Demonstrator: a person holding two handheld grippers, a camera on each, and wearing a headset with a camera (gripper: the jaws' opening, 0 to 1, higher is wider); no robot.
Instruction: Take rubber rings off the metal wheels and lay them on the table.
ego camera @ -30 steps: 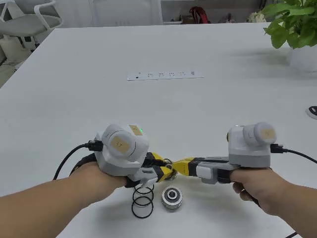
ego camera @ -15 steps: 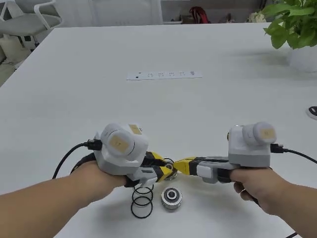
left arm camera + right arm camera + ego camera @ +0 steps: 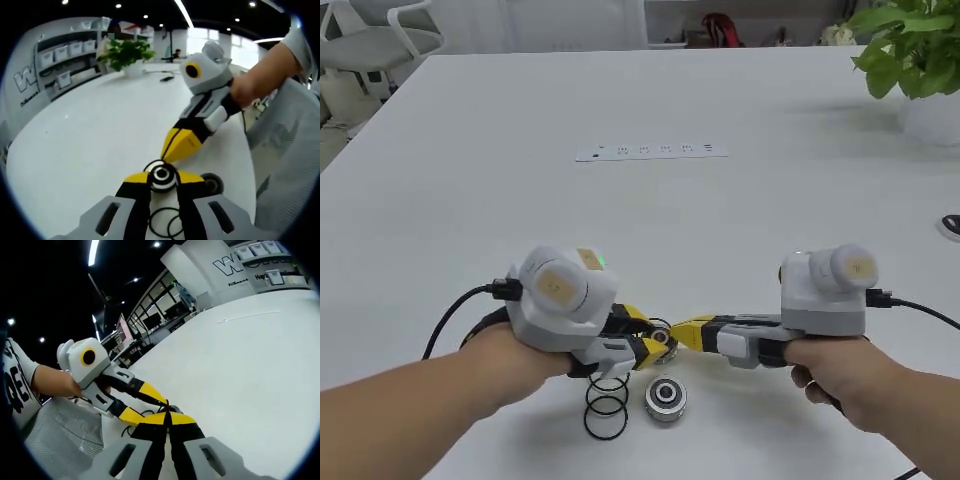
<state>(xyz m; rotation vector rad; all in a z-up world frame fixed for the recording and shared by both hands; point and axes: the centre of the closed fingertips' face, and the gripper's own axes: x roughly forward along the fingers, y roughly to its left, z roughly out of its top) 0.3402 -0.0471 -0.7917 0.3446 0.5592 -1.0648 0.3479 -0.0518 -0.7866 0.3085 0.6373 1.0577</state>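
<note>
My left gripper (image 3: 654,347) is shut on a small metal wheel (image 3: 663,339), seen end-on between its jaws as the wheel (image 3: 162,179). A thin black rubber ring (image 3: 159,161) still circles that wheel. My right gripper (image 3: 677,334) meets it tip to tip from the right, shut on the ring's edge (image 3: 168,407). In the left gripper view the right gripper (image 3: 170,149) comes down from the upper right. Below the tips, a few loose rubber rings (image 3: 606,399) lie overlapping on the white table (image 3: 640,220), beside a second metal wheel (image 3: 666,397) with its hub up.
A white power strip (image 3: 652,152) lies mid-table, far from the work. A potted plant (image 3: 910,55) stands at the back right, and a small dark object (image 3: 952,224) sits at the right edge. Black cables trail from both grippers toward the near edge.
The left gripper's body has tipped slightly to the left. Both grippers stay tip to tip on the held wheel; the loose rings and second wheel have not moved.
</note>
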